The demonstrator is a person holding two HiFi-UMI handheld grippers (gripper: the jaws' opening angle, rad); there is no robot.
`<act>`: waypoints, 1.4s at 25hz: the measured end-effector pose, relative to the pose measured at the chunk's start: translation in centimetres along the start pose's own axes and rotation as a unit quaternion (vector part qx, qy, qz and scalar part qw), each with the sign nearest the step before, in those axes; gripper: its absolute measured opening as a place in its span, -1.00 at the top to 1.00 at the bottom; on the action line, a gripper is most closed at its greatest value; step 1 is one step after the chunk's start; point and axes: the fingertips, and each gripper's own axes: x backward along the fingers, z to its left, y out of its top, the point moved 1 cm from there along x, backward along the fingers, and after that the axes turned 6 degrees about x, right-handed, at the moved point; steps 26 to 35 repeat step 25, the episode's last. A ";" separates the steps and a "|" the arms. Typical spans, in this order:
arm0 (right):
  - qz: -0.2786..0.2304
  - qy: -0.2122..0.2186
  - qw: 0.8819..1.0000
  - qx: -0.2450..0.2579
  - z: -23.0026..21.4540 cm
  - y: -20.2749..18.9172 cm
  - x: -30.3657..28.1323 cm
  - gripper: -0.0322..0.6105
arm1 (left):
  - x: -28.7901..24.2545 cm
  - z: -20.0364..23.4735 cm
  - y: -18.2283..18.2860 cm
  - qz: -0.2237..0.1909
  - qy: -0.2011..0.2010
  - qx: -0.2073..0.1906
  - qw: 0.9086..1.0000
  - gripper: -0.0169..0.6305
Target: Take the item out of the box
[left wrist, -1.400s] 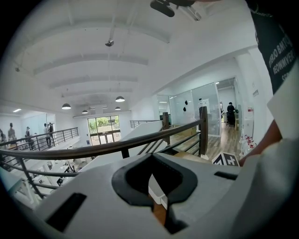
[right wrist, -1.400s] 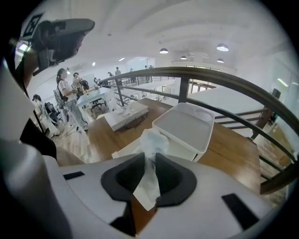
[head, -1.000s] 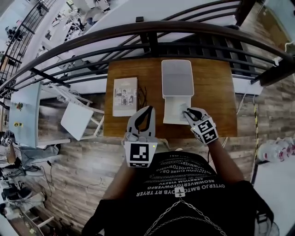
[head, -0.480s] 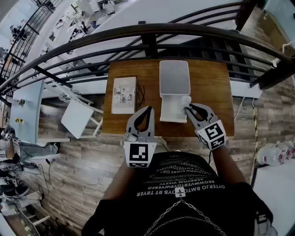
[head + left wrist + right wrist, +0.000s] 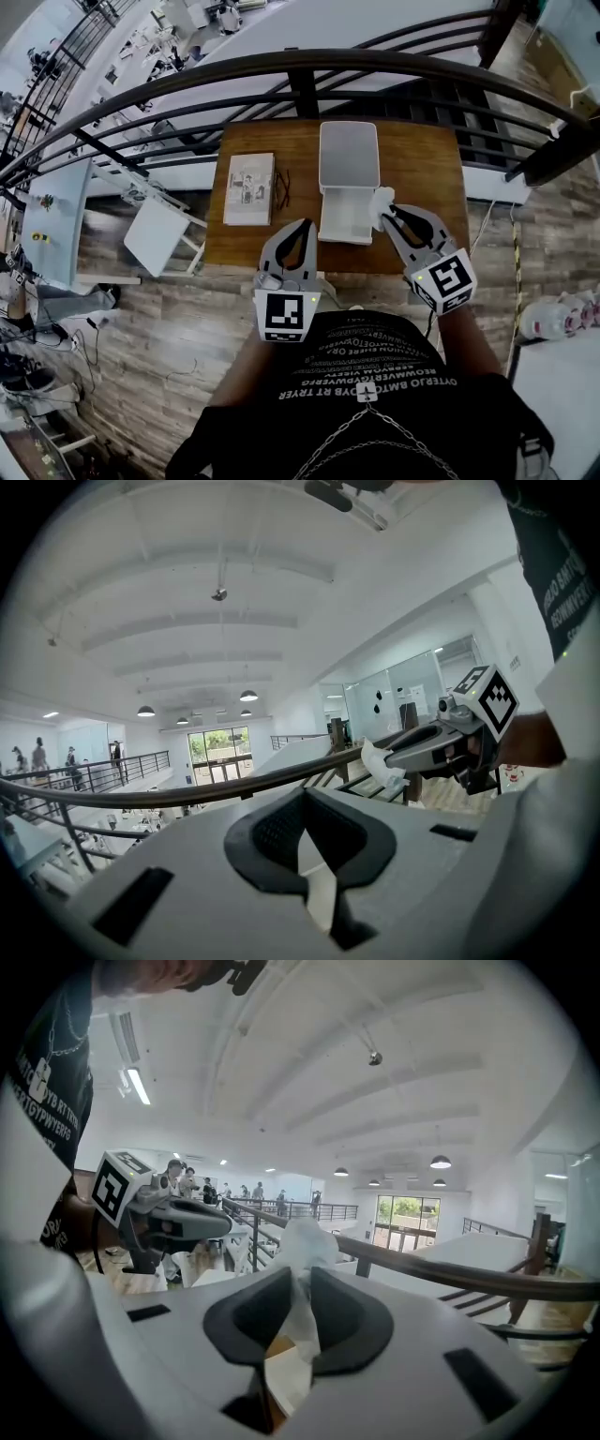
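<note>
An open white box [image 5: 339, 228] lies on the wooden table [image 5: 422, 178], its lid [image 5: 349, 155] folded back away from me. My right gripper [image 5: 386, 214] is shut on a soft white item [image 5: 381, 201] and holds it above the box's right edge. In the right gripper view the white item [image 5: 302, 1241] is pinched between the jaws and sticks up past the tips. From the left gripper view the same item [image 5: 384, 766] hangs clear in the air. My left gripper [image 5: 305, 223] hovers shut and empty at the table's near edge, left of the box.
A printed booklet [image 5: 250, 187] lies on the table's left part, with a thin dark cord [image 5: 283, 187] beside it. A dark metal railing [image 5: 300, 66] runs just behind the table. The table's near edge meets wood flooring [image 5: 169, 328].
The right gripper has lifted the white item up out of the box and drawn it right and toward me. The left gripper has stayed in place.
</note>
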 end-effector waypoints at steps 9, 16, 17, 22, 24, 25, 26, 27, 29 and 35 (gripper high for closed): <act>-0.014 0.000 1.000 -0.005 0.8 1.0 2.6 0.72 | 2.1 -1.8 0.3 0.008 0.004 -0.005 1.000 0.93; -0.019 -0.011 1.000 -0.023 1.3 0.7 3.0 0.72 | 2.3 -1.9 0.4 0.019 -0.010 -0.021 1.000 0.93; -0.018 -0.013 0.999 -0.026 1.2 0.5 2.8 0.72 | 2.1 -1.8 0.3 0.020 -0.014 -0.023 0.999 0.93; -0.008 -0.023 0.999 -0.039 0.9 -0.1 0.6 0.72 | 0.4 -0.2 -0.5 0.026 -0.031 -0.023 0.999 0.93; -0.006 -0.024 0.999 -0.042 0.7 -0.2 -0.7 0.72 | -0.5 0.9 -0.8 0.028 -0.033 -0.022 0.999 0.93; -0.005 -0.024 0.999 -0.042 0.5 -0.2 -1.4 0.72 | -1.0 1.6 -0.9 0.029 -0.034 -0.022 0.999 0.93; -0.005 -0.024 0.999 -0.042 0.5 -0.2 -1.4 0.72 | -1.0 1.6 -0.9 0.029 -0.034 -0.022 0.999 0.93; -0.005 -0.024 0.999 -0.042 0.5 -0.2 -1.4 0.72 | -1.0 1.6 -0.9 0.029 -0.034 -0.022 0.999 0.93; -0.005 -0.024 0.999 -0.042 0.5 -0.2 -1.4 0.72 | -1.0 1.6 -0.9 0.029 -0.034 -0.022 0.999 0.93; -0.005 -0.024 0.999 -0.042 0.5 -0.2 -1.4 0.72 | -1.0 1.6 -0.9 0.029 -0.034 -0.022 0.999 0.93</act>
